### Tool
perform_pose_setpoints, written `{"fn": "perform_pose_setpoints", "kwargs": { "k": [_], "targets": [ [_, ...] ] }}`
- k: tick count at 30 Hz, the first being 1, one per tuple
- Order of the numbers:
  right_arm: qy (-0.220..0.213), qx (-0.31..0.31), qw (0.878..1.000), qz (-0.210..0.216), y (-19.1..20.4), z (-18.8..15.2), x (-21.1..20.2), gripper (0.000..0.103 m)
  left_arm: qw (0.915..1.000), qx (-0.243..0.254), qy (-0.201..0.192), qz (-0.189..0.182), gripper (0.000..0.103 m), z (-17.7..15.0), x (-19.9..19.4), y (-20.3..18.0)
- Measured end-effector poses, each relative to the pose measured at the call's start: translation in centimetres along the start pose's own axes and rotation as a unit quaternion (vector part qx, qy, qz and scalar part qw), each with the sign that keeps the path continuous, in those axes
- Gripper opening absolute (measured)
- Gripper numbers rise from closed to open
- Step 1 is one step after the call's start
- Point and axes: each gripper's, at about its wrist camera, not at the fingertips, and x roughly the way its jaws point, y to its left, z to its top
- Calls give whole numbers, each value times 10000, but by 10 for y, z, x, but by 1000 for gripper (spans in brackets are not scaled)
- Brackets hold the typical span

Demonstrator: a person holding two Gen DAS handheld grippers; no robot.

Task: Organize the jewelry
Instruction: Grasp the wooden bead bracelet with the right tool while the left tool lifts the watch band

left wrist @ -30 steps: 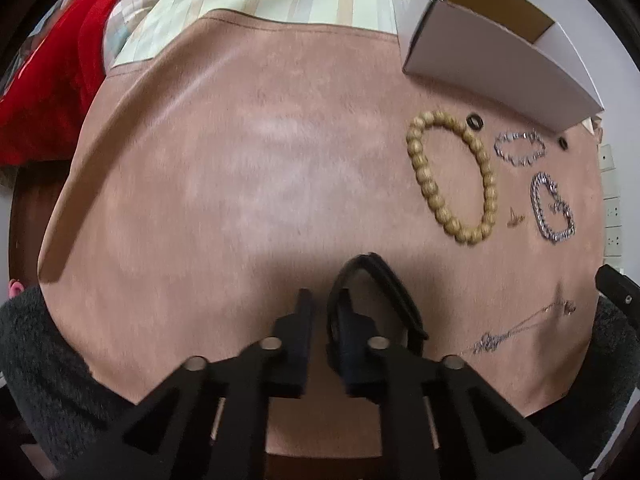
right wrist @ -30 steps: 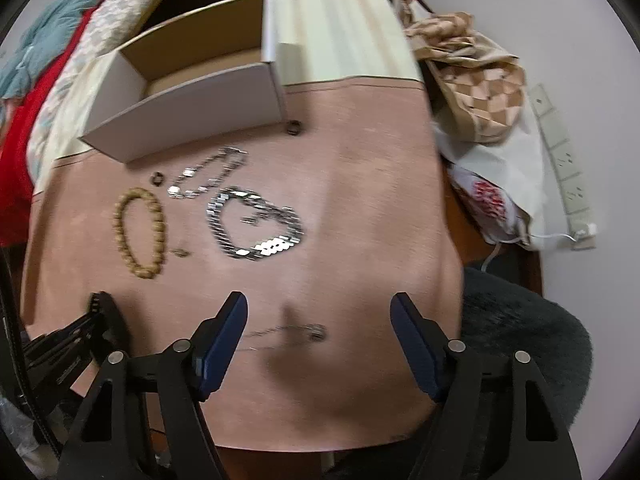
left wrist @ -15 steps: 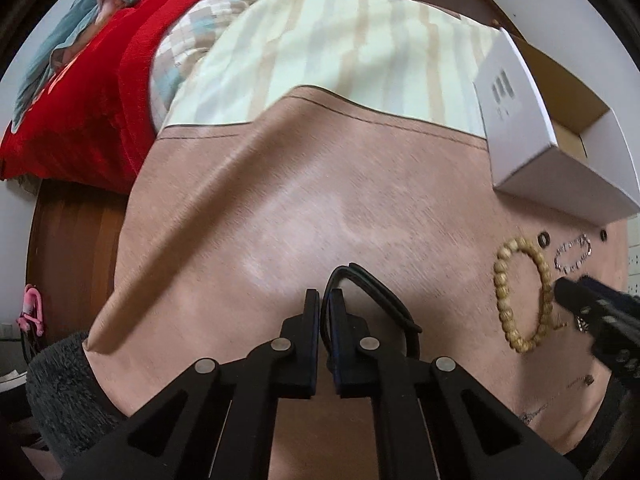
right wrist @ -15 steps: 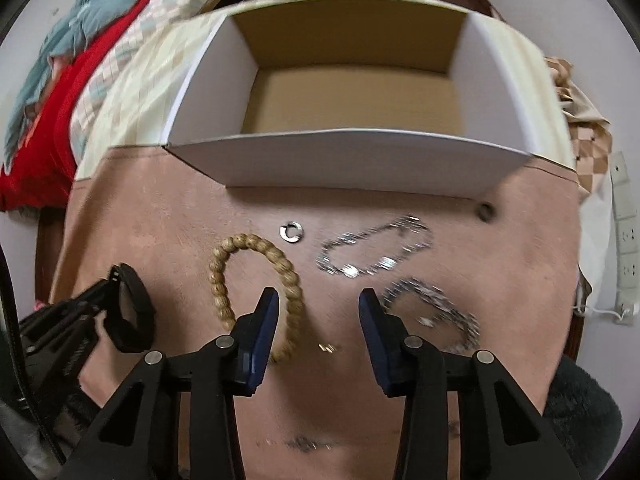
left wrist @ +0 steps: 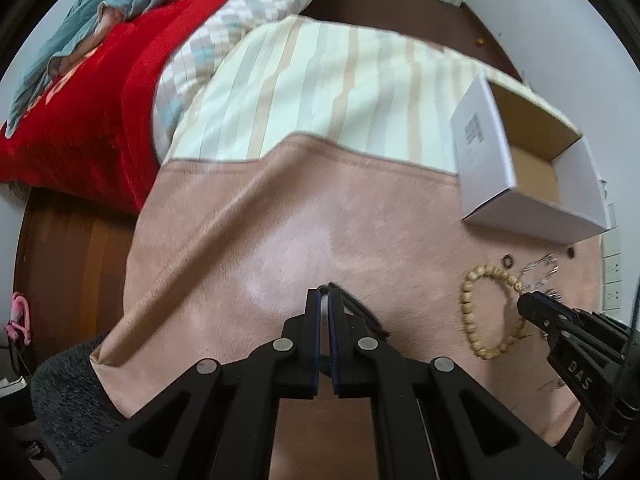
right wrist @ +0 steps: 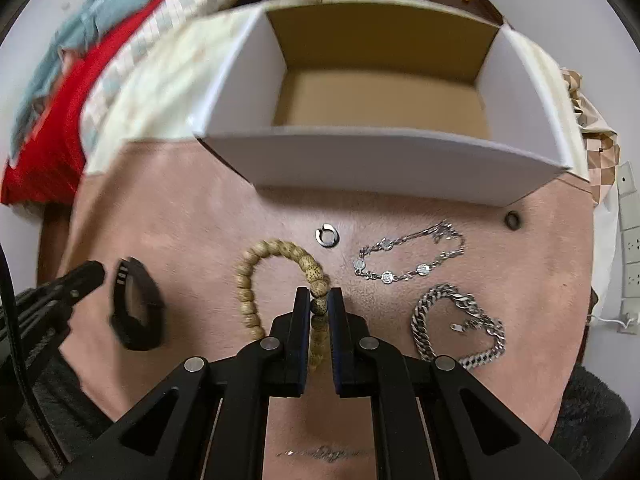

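Observation:
In the right wrist view my right gripper (right wrist: 319,294) points down at the pink mat (right wrist: 200,208). Its jaws are closing, and the pads press on a bead of the wooden bead bracelet (right wrist: 256,256). That bracelet still lies on the mat. My left gripper (left wrist: 325,292) is shut on a black band (left wrist: 360,308) and holds it above the mat. From the right wrist view the band (right wrist: 136,308) hangs at the left. A silver ring (right wrist: 327,236), a thin silver bracelet (right wrist: 408,258), a heavy chain bracelet (right wrist: 456,328) and a dark ring (right wrist: 512,219) lie nearby.
An open white box (right wrist: 380,152) with a brown inside stands just behind the jewelry. A fine necklace (right wrist: 320,454) lies near the mat's front edge. Striped cloth (left wrist: 320,92) and a red blanket (left wrist: 88,112) lie beyond the mat. Wall sockets (right wrist: 630,240) are at the right.
My right gripper moved from over the fine necklace toward the box and closed from wide open onto the bead bracelet. My left gripper rose with the black band.

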Motion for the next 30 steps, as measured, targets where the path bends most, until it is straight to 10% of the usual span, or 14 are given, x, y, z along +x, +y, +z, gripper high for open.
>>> {"fn": "perform_pose_setpoints", "kwargs": {
  "k": [8, 13, 19, 22, 25, 30],
  "targets": [
    [-567, 109, 9981, 215, 2, 14, -56, 9, 9946, -688, 161, -761, 8, -8, -17, 15],
    [-635, 185, 9976, 188, -4, 12, -61, 9, 9795, -1477, 871, -1062, 49, -32, 28, 33],
    [-595, 257, 9979, 79, -15, 9, -57, 9, 9677, -1811, 1325, -1152, 49, -50, 61, 29],
    [-581, 328, 9978, 33, -21, 7, -57, 9, 9779, -1542, 1069, -922, 45, -45, 57, 16],
    [-587, 385, 9975, -8, -26, 6, -58, 9, 9870, -1146, 876, -713, 9, -41, 55, 4],
    [-688, 482, 9965, 25, -31, 9, -67, 9, 9931, -860, 534, -598, 8, -41, 45, -4]
  ]
}}
